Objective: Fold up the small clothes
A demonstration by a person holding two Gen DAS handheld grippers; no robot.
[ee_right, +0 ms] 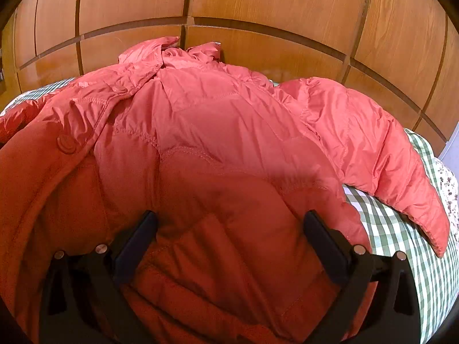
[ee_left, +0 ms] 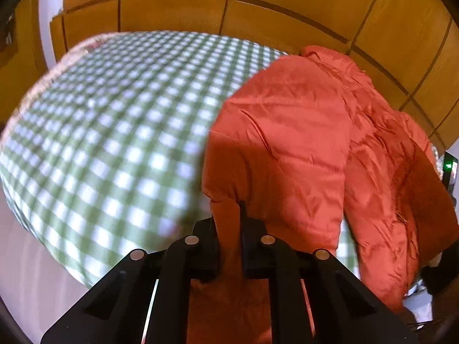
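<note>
A small red puffer jacket (ee_left: pixel 301 132) lies on a table with a green and white checked cloth (ee_left: pixel 114 132). My left gripper (ee_left: pixel 229 215) is shut on a fold of the jacket's left edge and holds it up off the cloth. In the right wrist view the jacket (ee_right: pixel 218 120) fills the frame, collar at the far end, one sleeve (ee_right: pixel 373 149) spread out to the right. My right gripper (ee_right: pixel 229 220) is open, its fingers (ee_right: pixel 137 243) resting wide apart on the jacket's near hem.
Wooden panelled cabinet doors (ee_right: pixel 258 5) stand right behind the table. The checked cloth (ee_right: pixel 401 229) shows to the right of the jacket. A dark device with a green light (ee_left: pixel 449 169) sits at the far right edge of the left wrist view.
</note>
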